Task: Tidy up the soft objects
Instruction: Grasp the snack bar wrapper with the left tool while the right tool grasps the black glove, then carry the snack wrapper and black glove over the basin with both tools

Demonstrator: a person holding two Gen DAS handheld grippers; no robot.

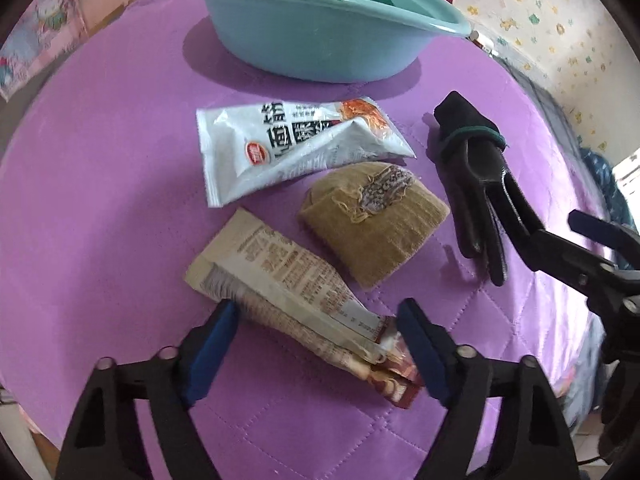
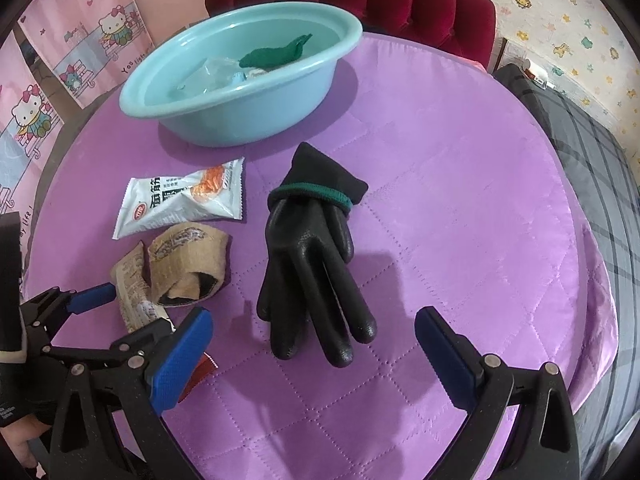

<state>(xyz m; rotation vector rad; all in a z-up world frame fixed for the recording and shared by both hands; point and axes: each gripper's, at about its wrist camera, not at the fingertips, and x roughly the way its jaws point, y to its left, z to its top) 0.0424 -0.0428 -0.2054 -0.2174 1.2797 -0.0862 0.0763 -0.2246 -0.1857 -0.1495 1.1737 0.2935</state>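
A beige printed snack packet (image 1: pixel 288 280) lies between the blue pads of my left gripper (image 1: pixel 320 340), which stand at its two edges without squeezing it; the same packet (image 2: pixel 134 280) shows in the right wrist view. Beyond it lie a tan knitted cloth (image 1: pixel 376 220) and a white snack packet (image 1: pixel 292 148). A black glove (image 2: pixel 312 260) with a green cuff band lies flat, its fingertips between the wide-open pads of my right gripper (image 2: pixel 316 356). The teal basin (image 2: pixel 240 120) at the back holds a green cloth (image 2: pixel 276 54) and a clear bag (image 2: pixel 216 72).
Everything sits on a round table with a purple quilted cover (image 2: pixel 440 200). A red padded chair (image 2: pixel 400 0) stands behind the basin, and a grey checked bed (image 2: pixel 580 140) is off the right edge. A hand (image 2: pixel 16 440) holds the left gripper at the lower left.
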